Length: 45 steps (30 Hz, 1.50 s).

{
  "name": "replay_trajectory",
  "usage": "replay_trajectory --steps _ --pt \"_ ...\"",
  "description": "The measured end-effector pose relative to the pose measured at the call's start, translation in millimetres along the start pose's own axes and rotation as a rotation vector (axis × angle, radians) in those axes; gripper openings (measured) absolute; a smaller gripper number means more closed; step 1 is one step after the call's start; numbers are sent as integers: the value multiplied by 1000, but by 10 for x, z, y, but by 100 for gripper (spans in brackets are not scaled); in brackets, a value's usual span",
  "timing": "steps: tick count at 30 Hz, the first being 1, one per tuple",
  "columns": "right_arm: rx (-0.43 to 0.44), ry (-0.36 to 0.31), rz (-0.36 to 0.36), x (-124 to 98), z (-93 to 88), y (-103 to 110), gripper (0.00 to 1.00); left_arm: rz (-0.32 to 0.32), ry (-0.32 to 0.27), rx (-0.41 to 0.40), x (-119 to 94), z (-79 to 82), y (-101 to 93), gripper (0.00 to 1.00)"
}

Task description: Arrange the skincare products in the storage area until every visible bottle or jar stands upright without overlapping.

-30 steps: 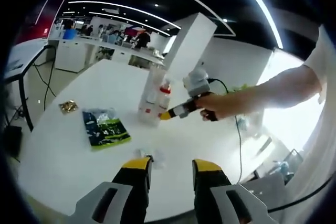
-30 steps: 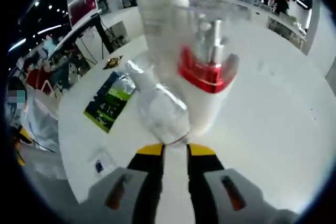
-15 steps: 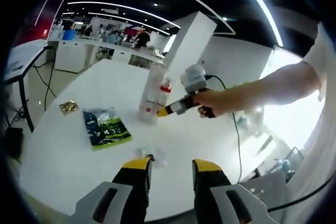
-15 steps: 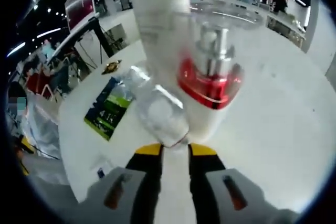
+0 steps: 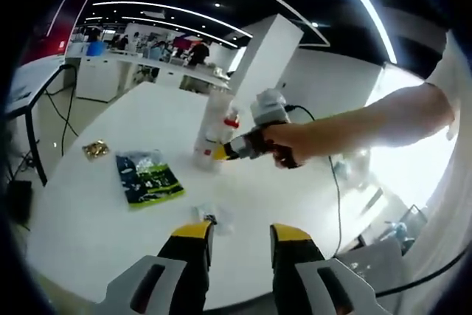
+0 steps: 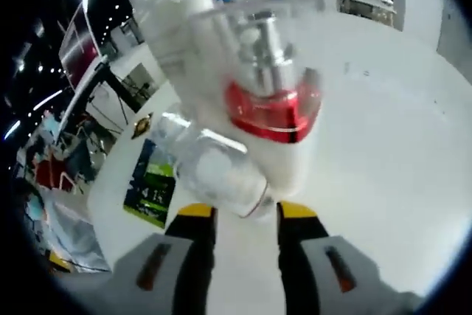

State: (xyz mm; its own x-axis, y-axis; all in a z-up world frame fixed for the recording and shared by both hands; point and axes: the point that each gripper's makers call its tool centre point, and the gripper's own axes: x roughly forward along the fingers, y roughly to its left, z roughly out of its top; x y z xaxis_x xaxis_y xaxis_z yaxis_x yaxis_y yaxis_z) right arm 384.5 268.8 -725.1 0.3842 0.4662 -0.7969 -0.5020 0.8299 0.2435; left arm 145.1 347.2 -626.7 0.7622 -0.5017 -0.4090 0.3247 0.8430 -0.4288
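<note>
Bright overhead strips, blurred close-up

In the right gripper view the red-collared spray bottle (image 6: 269,108) is blurred and its label cannot be read. The base of the clear bottle (image 6: 214,175) lying against it is hidden behind the fingers (image 6: 193,215). In the left gripper view, print on the green packet (image 5: 150,178) is too small to read.

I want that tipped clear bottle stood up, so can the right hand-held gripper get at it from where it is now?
Probably yes. The right hand-held gripper is open with the clear bottle lying right at its fingertips, nothing between. The red-collared pump bottle crowds it closely, so closing may nudge that.
</note>
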Motion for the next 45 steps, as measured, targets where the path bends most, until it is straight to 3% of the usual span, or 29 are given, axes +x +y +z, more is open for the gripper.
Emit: replay_trajectory --steps 18,31,35,42,45 --pt "-3 3 -12 -28 -47 -68 33 -5 8 9 1 -20 -10 32" --pt "-21 -34 51 -363 -464 85 37 -22 14 8 12 -24 -31 32" --pt "14 -62 72 -511 -585 152 39 -23 13 10 15 -27 -42 32" --pt "-18 -112 107 -728 -797 307 40 -20 12 0 25 -22 -37 33" --pt "-59 -196 129 -868 -752 404 40 -20 12 3 30 -20 -40 33"
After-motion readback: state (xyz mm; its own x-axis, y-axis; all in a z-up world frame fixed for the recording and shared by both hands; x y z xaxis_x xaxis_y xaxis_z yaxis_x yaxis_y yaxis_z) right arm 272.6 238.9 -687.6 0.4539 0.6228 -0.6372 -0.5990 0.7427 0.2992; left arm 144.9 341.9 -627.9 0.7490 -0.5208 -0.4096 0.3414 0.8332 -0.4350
